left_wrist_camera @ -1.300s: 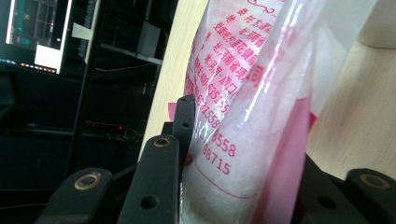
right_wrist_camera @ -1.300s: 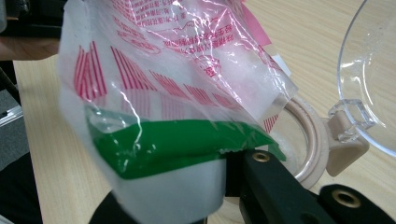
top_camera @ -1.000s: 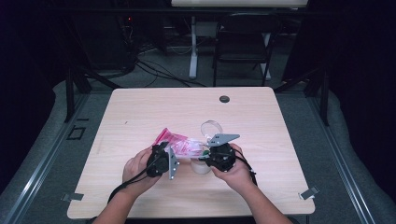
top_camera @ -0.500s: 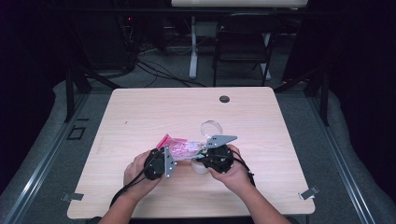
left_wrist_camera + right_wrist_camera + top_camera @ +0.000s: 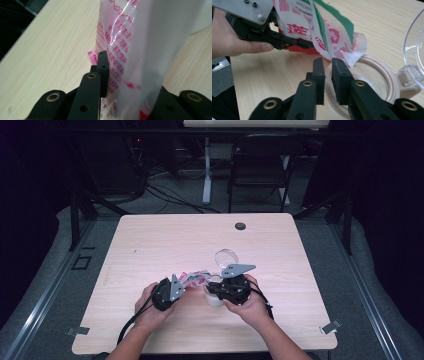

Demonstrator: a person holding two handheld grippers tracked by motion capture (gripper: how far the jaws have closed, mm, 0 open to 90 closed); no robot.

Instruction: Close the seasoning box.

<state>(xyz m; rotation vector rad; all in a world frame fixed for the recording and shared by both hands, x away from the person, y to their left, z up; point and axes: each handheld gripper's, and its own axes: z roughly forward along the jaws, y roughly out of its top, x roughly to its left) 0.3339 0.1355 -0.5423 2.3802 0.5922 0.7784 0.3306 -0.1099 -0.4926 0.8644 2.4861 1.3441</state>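
Note:
A clear plastic bag [image 5: 192,279] with red and green print hangs from my left gripper [image 5: 182,282], whose jaws have just been closing and are shut on it [image 5: 125,65]. The bag's [image 5: 312,27] torn lower corner dips over the mouth of a beige jar [image 5: 382,72]. Beside the jar, its clear hinged lid [image 5: 414,37] stands open. My right gripper [image 5: 327,63] straddles the jar's near rim. Its jaws have just been opening, with a gap showing between the pads and the rim. In the high view the jar [image 5: 215,299] sits under my right gripper [image 5: 212,290].
The wooden table [image 5: 150,245] has a small black round cap [image 5: 240,226] near its far edge. Metal clips [image 5: 331,326] stick out at the front corners. A dark chair [image 5: 260,165] and cables are on the floor beyond the table.
My left gripper has carried the bag rightward and lower, up to the jar. The right hand has stayed in place.

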